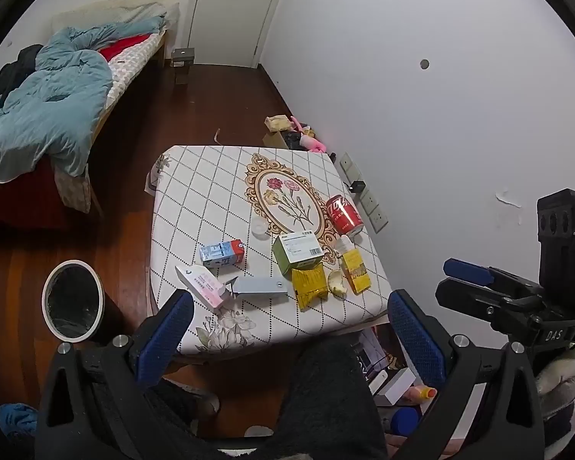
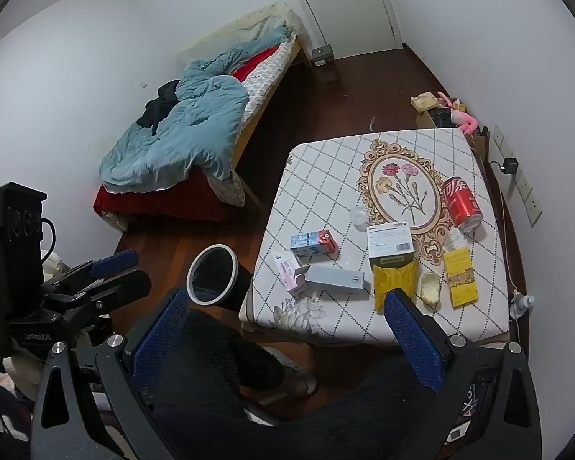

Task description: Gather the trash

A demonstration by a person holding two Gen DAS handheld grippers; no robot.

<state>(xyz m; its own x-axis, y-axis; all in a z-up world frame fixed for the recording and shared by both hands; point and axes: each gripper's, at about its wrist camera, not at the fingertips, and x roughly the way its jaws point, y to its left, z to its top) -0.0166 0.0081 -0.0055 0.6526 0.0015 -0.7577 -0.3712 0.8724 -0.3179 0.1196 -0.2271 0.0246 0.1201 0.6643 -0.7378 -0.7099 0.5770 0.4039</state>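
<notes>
Both pairs of jaws are spread wide with nothing held between them. The left gripper (image 1: 289, 322) is poised short of the near edge of the table (image 1: 195, 199), and the right gripper (image 2: 287, 326) is held likewise, its right finger (image 2: 414, 329) overlapping the yellow wrapper (image 2: 395, 281) in the picture.

The trash is scattered on the near half of the table: a pink carton (image 1: 205, 285) touching a grey box (image 1: 260, 287), a small milk carton (image 1: 223, 253) behind them, a green box (image 1: 298, 255) partly over the wrapper, a pale peel (image 1: 336, 283), a yellow box (image 1: 354, 271) and a red can (image 1: 343, 215) lying on its side. A black bin (image 1: 73, 301) with a white rim is set on the floor just left of the table.

A bed (image 1: 46, 111) and a door (image 1: 230, 11) are seen beyond. In the right wrist view, a spray bottle (image 2: 520, 303) by the table's right edge is shown; in the left view it is hidden.
</notes>
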